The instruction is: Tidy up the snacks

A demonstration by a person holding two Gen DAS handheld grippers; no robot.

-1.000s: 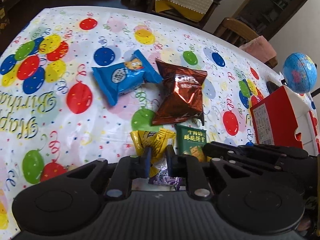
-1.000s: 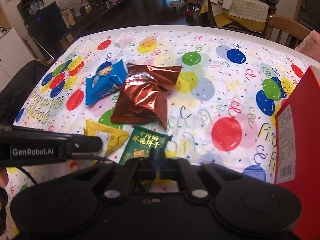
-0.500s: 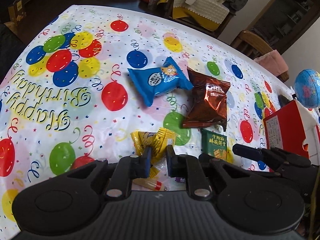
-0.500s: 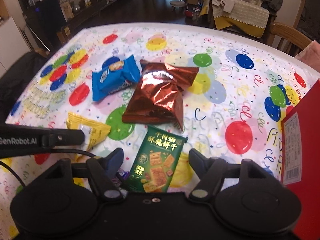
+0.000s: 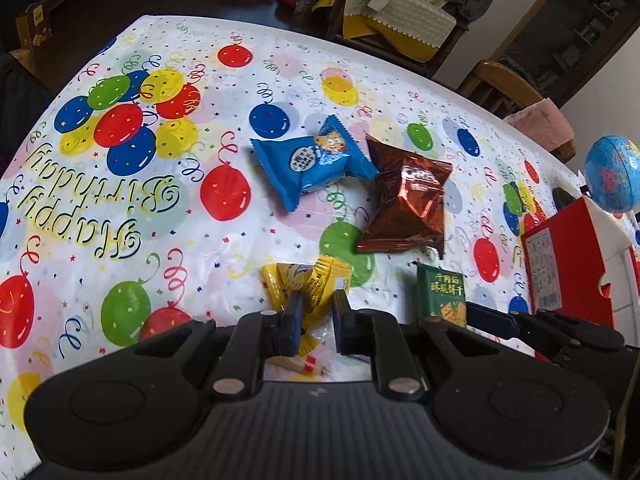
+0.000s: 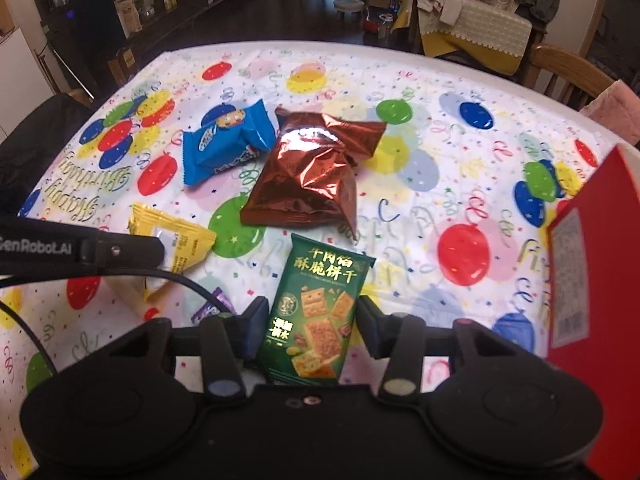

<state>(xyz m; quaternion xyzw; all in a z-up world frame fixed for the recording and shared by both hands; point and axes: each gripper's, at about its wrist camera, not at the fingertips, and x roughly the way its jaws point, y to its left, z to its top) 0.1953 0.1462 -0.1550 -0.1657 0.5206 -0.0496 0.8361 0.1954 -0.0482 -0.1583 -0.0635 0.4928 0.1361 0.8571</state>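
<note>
From the left wrist: the left gripper hangs low over the yellow pack, its fingers a narrow gap apart and gripping nothing that I can make out; whether they touch the wrapper I cannot tell. Under it lie a small clear-wrapped sweet and something purple, mostly hidden. Beyond, on the tablecloth printed "Happy Birthday", sit the blue pack with a cartoon face and the brown pack, whose white lettering looks like "OREO" but is creased. The green pack lies to the right, near the red box. A globe stands behind the box.

From the right wrist: the right gripper is spread wide with the green pack lying flat between its fingers, neither pad pressing it. The pack bears 2 lines of gold Chinese characters, the larger reading "酥脆饼干", over pictured crackers. The left tool's arm reads "GenRobot.AI". The box label is too small to read.

I judge this the pick-up of the green pack, 1 of 5 or so snacks loose on the table. Next comes closing on its edges without crumpling, then lifting toward the box, probably.
</note>
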